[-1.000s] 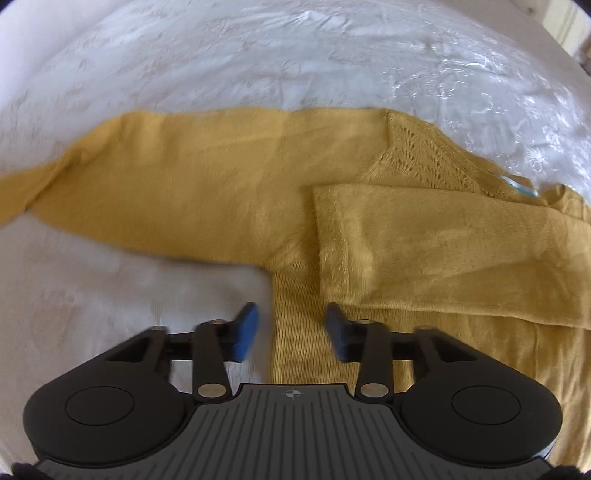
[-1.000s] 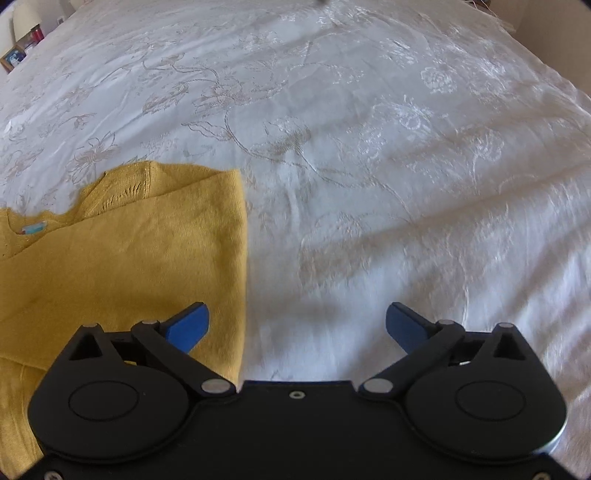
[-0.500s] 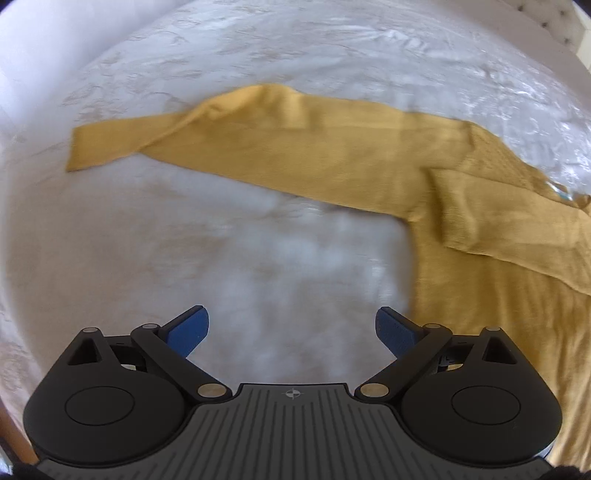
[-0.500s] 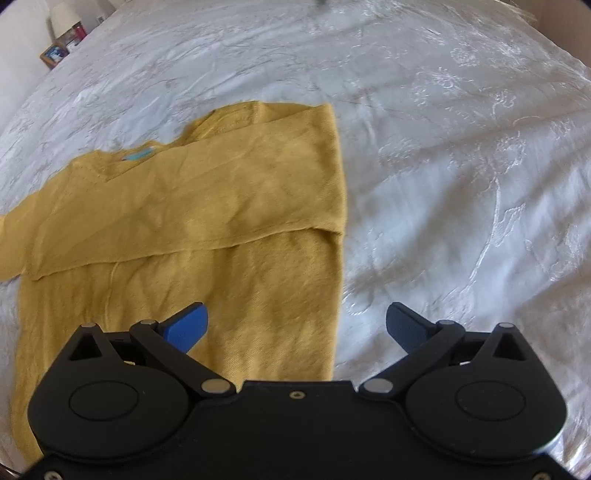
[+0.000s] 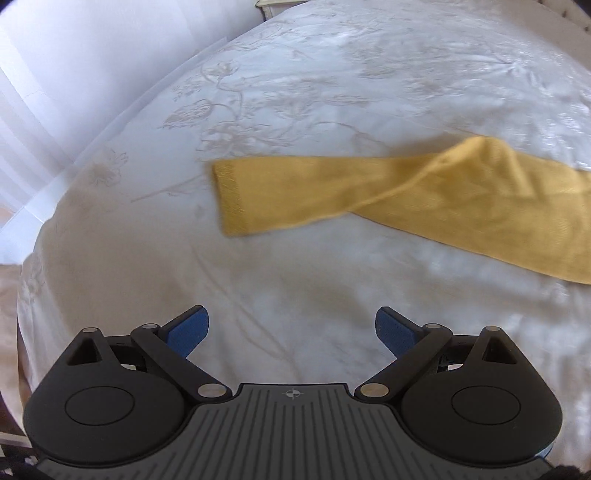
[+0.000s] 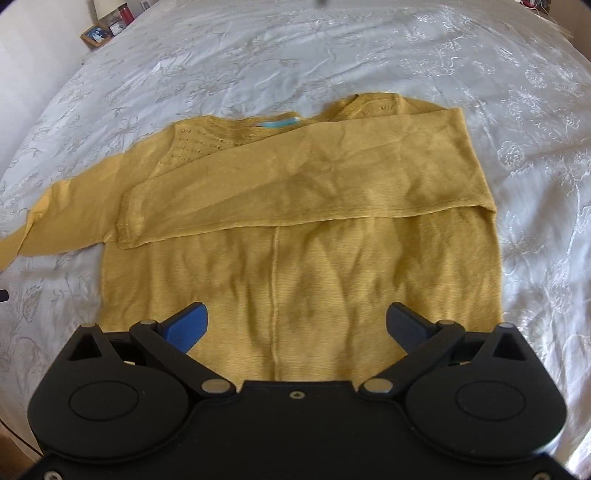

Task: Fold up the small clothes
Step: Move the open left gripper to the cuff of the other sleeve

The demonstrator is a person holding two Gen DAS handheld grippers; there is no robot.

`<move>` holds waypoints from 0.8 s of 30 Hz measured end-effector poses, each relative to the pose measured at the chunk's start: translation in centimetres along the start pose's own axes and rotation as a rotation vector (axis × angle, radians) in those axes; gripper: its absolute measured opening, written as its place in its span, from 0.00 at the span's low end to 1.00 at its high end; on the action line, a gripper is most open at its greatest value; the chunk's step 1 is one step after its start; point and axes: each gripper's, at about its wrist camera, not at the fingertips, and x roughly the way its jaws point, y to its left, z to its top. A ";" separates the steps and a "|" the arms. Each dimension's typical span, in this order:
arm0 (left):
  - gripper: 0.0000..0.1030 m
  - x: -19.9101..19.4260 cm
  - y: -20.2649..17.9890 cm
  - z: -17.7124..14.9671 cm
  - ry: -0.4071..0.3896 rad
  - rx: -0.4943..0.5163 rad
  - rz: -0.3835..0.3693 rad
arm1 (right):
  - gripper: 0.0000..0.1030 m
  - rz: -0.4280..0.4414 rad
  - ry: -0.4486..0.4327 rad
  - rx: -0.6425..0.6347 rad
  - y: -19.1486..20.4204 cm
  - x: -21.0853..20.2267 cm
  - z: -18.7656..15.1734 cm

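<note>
A mustard-yellow knit sweater (image 6: pixel 295 266) lies flat on the white embroidered bedspread (image 6: pixel 295 55). Its right sleeve (image 6: pixel 295 192) is folded across the chest. Its left sleeve stretches out to the left (image 6: pixel 48 218). In the left wrist view that outstretched sleeve (image 5: pixel 406 192) lies ahead, its cuff (image 5: pixel 229 199) pointing left. My left gripper (image 5: pixel 291 328) is open and empty over bare bedspread, short of the sleeve. My right gripper (image 6: pixel 297 323) is open and empty above the sweater's lower body.
The bed's left edge (image 5: pixel 92 147) and a white curtain (image 5: pixel 55 74) lie to the left. A framed photo (image 6: pixel 96 34) and a red item (image 6: pixel 126 13) stand on a surface at the far left corner.
My left gripper opened wide and swung left from the sweater's body to the outstretched sleeve's end. My right gripper swung left from bare bedspread to over the sweater's body, staying open.
</note>
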 end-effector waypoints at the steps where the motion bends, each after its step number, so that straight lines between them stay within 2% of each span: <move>1: 0.96 0.7 0.5 0.3 0.002 0.004 0.000 | 0.99 -0.001 -0.003 -0.002 0.9 0.0 0.0; 8: 0.96 4.4 2.5 3.2 -0.037 0.050 0.005 | 0.99 0.015 0.012 -0.010 5.6 0.3 0.7; 18: 0.96 5.8 6.6 11.4 -0.127 -0.059 -0.012 | 0.99 0.003 0.003 -0.018 8.4 1.2 3.3; 21: 0.96 5.5 7.4 12.0 -0.135 -0.067 -0.039 | 0.99 0.002 0.006 -0.005 8.4 1.5 3.8; 24: 0.96 5.1 7.7 10.7 -0.110 -0.087 -0.076 | 0.99 0.005 0.014 0.002 8.2 1.8 3.9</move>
